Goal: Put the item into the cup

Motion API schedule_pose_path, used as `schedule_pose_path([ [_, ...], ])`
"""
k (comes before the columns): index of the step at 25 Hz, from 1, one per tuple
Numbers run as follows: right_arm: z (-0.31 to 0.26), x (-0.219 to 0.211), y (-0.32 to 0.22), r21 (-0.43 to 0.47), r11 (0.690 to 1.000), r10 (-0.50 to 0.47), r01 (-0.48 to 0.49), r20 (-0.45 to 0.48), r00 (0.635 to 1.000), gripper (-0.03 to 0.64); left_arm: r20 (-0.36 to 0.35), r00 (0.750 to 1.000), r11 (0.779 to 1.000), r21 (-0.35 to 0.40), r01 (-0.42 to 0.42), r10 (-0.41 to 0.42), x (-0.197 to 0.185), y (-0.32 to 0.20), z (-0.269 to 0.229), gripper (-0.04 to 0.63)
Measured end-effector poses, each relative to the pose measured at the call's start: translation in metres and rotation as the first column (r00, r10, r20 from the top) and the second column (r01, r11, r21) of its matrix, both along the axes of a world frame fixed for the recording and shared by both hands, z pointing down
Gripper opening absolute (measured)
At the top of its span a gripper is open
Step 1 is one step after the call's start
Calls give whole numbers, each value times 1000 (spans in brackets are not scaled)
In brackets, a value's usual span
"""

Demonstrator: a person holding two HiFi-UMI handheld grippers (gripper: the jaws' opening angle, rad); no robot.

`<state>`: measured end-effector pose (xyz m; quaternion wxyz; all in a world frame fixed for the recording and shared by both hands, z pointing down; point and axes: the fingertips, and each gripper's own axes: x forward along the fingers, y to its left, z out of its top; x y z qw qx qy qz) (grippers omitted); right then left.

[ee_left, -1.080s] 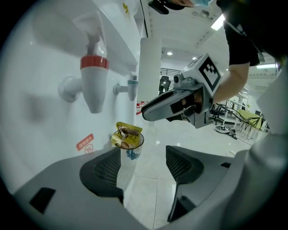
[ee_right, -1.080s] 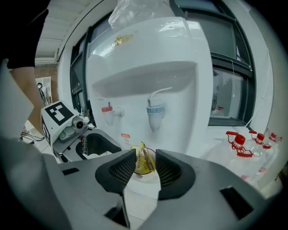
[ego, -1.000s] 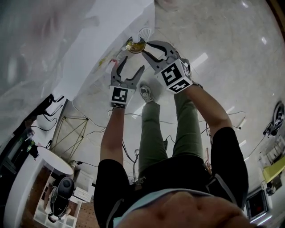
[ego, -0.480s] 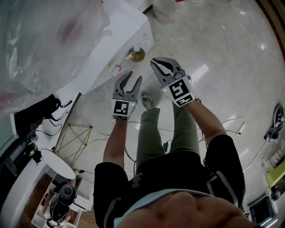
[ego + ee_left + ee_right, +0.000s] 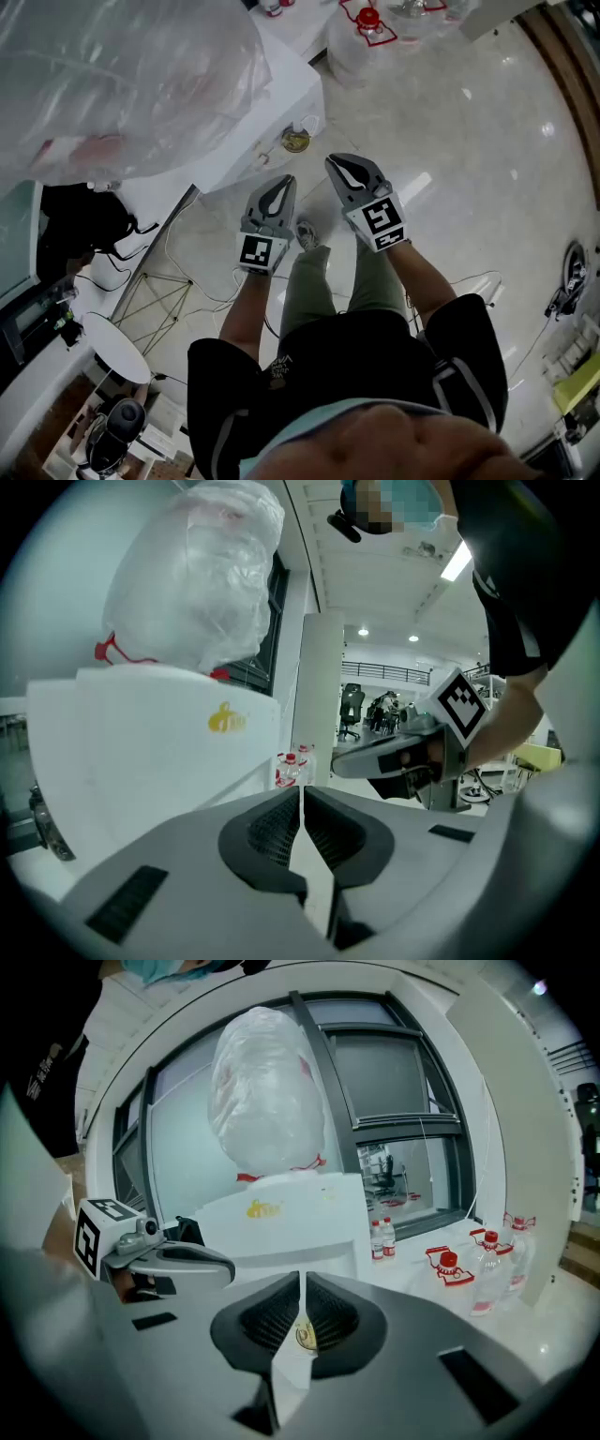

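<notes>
We are holding the left gripper [image 5: 279, 183] and the right gripper [image 5: 337, 164] side by side, with their tips aiming at the corner of a white table [image 5: 281, 89]. The left jaws are pressing together, empty. The right jaws have just been closing and are meeting with nothing between them. Ahead of and below both tips, a small round gold-coloured object [image 5: 296, 142] is sitting on that corner. A small white object [image 5: 305, 126] is sitting just beside it, and we cannot tell which is the cup. With both tools empty, we are judging the placing likely finished.
</notes>
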<state>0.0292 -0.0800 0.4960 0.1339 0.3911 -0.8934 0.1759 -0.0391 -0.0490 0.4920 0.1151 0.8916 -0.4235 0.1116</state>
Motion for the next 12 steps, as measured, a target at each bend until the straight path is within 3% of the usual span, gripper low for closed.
schedule_pose_path([
  [12,-74,6,19,27,1000,4,-5,50,999,52,-28,999,994,95,46,-43,3,9,-93,20],
])
